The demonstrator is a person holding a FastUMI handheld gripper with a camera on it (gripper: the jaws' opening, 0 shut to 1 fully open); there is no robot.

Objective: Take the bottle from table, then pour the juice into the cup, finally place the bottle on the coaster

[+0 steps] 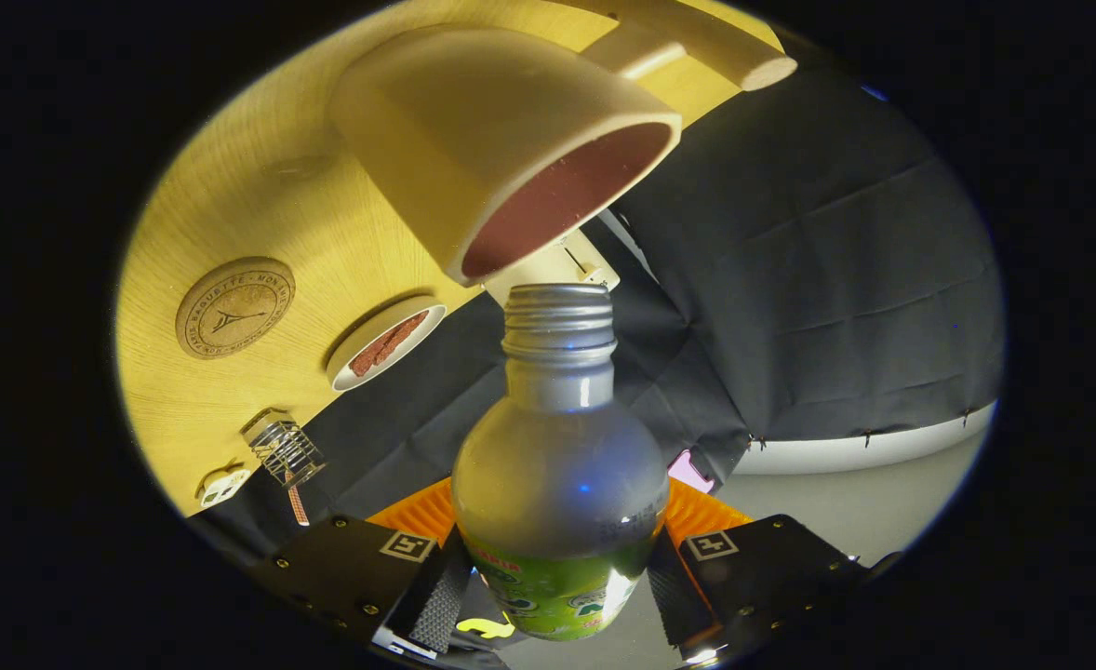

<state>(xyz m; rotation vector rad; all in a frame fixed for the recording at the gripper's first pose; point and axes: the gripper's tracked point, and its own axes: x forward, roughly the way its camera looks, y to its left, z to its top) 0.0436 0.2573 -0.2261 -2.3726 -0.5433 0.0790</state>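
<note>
Bottle [559,484] sits pinched in the claw [557,586], both ribbed black fingers [436,596] pressing on its green-labelled lower body from either side. Its body is a rounded, smooth grey shape narrowing to a short neck with a threaded silver mouth, uncapped. The whole view is tilted, so the pale wooden desk [232,409] slants across the upper left, its grain showing in fine lines. Just beyond the bottle's mouth is the cup [501,140], a smooth cream vessel with a dark red inside, its open rim facing the mouth and very near it. Left of the cup on the desk lies a round wooden coaster [234,307] with an engraved ring of letters, and between it and the bottle a small white dish [386,342] holding reddish pieces. A little wire holder [283,447] stands at the near desk edge. Right of the bottle hangs black cloth, with open room there.
</note>
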